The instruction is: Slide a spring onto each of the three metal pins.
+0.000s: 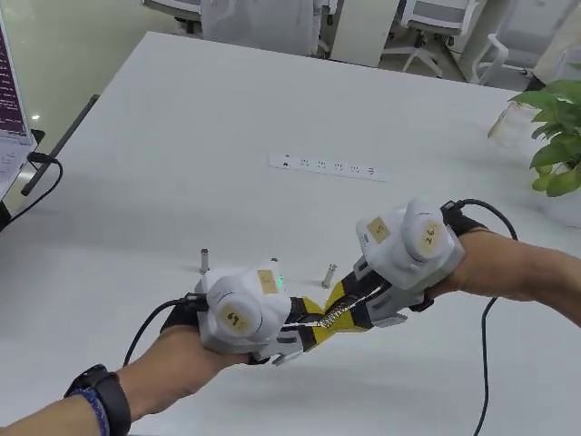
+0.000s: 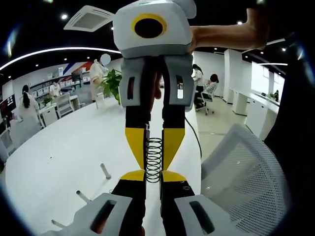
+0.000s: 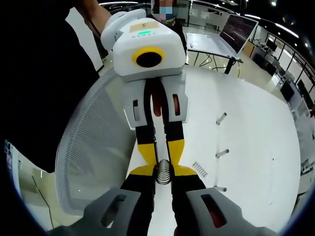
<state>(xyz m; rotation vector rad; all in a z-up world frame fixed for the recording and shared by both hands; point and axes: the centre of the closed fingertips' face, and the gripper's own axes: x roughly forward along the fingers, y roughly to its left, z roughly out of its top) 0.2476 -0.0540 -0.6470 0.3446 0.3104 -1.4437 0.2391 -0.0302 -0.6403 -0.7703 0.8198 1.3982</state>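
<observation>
A white table (image 1: 182, 136) carries a power strip (image 1: 329, 167), with a potted plant (image 1: 556, 136) at its right edge. Above the near side, the left gripper (image 1: 307, 331) and right gripper (image 1: 352, 303) meet tip to tip, each clamped on an end of one spring (image 1: 334, 317) that runs between them. Just behind them stand the metal pins (image 1: 204, 261), all bare.

The left gripper view shows that spring (image 2: 154, 160) lengthwise; the right gripper view shows it end-on. The right gripper view also shows a loose spring (image 3: 199, 169) lying on the table beside the pins (image 3: 221, 153).
</observation>
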